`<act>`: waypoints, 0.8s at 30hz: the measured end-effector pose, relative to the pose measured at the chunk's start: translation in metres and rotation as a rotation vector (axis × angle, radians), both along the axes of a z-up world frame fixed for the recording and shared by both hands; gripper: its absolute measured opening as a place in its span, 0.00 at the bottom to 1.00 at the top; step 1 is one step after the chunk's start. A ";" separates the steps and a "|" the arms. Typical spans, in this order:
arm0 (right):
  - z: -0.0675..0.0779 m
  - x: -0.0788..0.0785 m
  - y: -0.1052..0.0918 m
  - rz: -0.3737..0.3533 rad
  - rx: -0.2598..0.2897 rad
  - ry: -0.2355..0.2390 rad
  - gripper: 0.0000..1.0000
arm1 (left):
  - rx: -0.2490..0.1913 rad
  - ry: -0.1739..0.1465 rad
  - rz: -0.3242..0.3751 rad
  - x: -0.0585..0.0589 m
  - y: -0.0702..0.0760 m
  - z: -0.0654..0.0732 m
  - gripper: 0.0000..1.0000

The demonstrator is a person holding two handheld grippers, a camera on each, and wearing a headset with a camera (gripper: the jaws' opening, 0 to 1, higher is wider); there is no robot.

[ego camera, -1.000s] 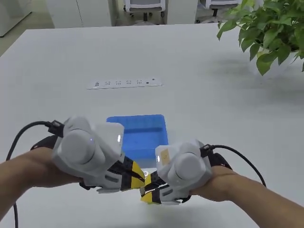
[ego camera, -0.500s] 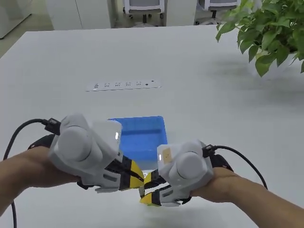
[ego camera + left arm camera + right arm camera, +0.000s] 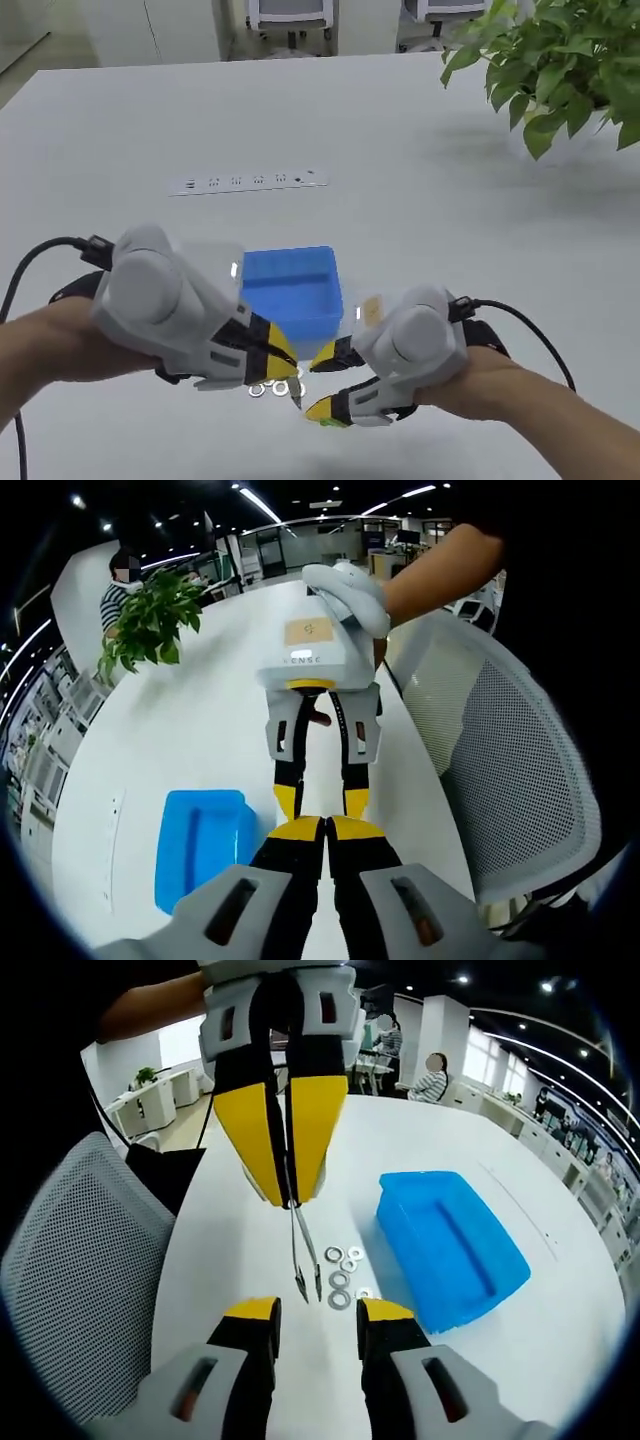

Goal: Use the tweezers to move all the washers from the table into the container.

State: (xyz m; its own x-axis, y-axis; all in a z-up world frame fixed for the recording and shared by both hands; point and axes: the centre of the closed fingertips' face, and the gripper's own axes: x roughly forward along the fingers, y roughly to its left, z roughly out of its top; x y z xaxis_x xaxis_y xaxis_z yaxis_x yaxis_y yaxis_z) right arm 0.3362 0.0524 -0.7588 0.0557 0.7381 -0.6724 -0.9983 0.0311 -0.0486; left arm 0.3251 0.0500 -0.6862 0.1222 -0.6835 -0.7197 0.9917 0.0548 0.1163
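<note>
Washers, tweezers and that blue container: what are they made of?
The washers are probably steel: bright silvery rings that glint. The tweezers look like metal too, with thin, grey, shiny prongs. The container looks like plastic: an even, saturated blue with a smooth, slightly glossy moulded rim.

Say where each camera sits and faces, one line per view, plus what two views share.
Head view: on the headset, looking down at the table; both hands, left tongs, right tongs show.
Left gripper view: on the left tongs, own jaws below, facing the open right tongs.
Right gripper view: on the right tongs, own jaws below, facing the left tongs shut on tweezers near washers.
Shared: blue container, all three.
</note>
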 end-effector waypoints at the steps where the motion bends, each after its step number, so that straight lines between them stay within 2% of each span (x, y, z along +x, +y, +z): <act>1: 0.000 0.001 -0.001 -0.005 0.000 -0.001 0.33 | -0.001 0.000 -0.002 0.001 0.000 0.000 0.06; 7: 0.002 0.011 -0.015 -0.072 0.018 0.000 0.41 | 0.002 -0.004 -0.019 0.006 -0.004 -0.001 0.06; 15: -0.001 0.019 -0.033 -0.138 0.023 0.013 0.46 | 0.010 -0.006 -0.036 0.012 -0.005 -0.001 0.06; 24: -0.002 0.025 -0.047 -0.184 0.023 0.015 0.48 | 0.033 0.004 -0.045 0.010 -0.005 -0.005 0.06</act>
